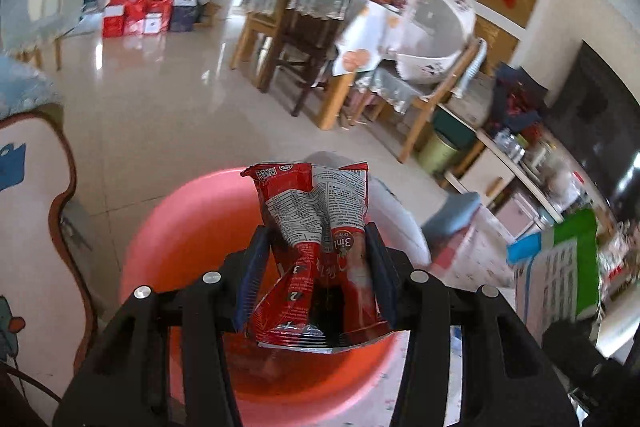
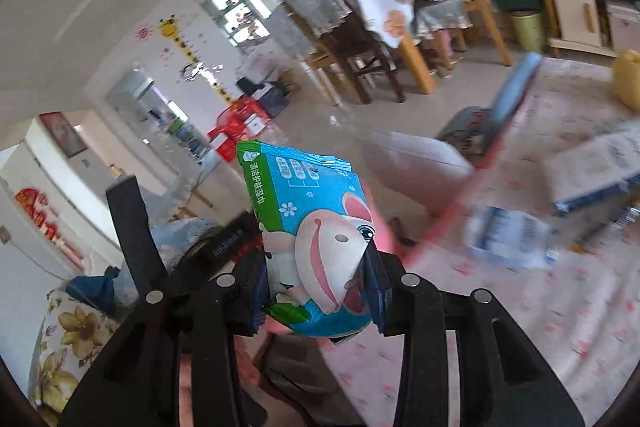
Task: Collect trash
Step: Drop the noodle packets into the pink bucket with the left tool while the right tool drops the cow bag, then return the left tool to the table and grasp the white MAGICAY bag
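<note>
Tiled floor (image 1: pixel 168 115) beneath wooden dining chairs (image 1: pixel 304 27); patterned mat (image 2: pixel 540 287) nearby.

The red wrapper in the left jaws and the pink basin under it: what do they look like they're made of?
Red wrapper: thin plastic film, probably foil-lined, glossy; it creases sharply and its torn lower edge shows silver. Pink basin: moulded plastic by the look, smooth with a soft sheen, one even colour and a rounded rim.
</note>
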Tool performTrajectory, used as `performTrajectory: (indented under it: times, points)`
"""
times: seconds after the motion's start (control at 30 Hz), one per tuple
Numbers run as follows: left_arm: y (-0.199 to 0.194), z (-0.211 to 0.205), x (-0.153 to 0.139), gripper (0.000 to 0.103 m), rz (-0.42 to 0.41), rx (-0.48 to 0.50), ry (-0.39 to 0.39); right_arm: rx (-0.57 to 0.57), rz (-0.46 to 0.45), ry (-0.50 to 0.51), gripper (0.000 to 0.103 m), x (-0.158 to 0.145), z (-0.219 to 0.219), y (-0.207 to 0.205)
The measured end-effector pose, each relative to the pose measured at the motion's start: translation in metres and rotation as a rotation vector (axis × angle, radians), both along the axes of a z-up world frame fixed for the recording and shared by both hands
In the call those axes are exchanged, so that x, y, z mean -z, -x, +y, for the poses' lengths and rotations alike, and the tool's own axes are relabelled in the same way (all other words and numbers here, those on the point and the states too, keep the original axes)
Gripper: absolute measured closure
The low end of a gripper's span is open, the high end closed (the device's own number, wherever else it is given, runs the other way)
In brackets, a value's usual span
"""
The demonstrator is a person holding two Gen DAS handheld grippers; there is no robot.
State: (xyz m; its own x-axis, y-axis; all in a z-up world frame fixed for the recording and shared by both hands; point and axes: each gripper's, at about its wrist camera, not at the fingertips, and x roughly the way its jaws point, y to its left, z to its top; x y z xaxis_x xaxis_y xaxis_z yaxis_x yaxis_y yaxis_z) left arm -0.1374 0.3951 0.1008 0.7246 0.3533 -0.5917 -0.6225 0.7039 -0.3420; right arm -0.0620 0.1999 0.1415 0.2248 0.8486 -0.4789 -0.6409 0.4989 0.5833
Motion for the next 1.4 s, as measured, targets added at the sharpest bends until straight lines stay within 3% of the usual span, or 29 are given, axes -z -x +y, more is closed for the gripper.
performTrajectory:
  times: [0.17, 0.23, 0.3, 0.43, 0.63, 0.9, 1.2, 1.4]
  points:
    - [0.009, 0.023, 0.009, 0.05, 0.01, -0.049, 0.029, -0.046, 0.007, 0.013, 0.057, 0.005, 0.051, -0.006]
    - [0.011, 0.03, 0.01, 0.03, 0.007, -0.075, 0.024, -0.029, -0.005, 0.049, 0.043, 0.01, 0.062, -0.01]
    - [0.012, 0.035, 0.008, 0.024, 0.014, -0.1, 0.009, -0.014, 0.004, 0.052, 0.038, 0.015, 0.066, -0.011]
    - [0.015, 0.037, 0.007, 0.018, 0.022, -0.124, -0.004, 0.061, -0.001, 0.07, 0.017, 0.017, 0.051, -0.008]
    - [0.013, 0.024, -0.005, 0.014, 0.017, -0.108, -0.065, 0.162, -0.136, 0.193, 0.014, 0.016, 0.022, 0.011]
    - [0.006, -0.012, -0.024, 0.011, -0.017, -0.024, -0.143, 0.2, -0.282, 0.318, 0.012, 0.022, -0.016, 0.043]
    - [-0.005, -0.059, -0.039, 0.011, -0.048, 0.085, -0.222, 0.237, -0.383, 0.404, 0.01, 0.029, -0.06, 0.066]
    - [-0.009, -0.089, -0.044, 0.01, -0.058, 0.15, -0.245, 0.277, -0.393, 0.419, 0.01, 0.029, -0.086, 0.075]
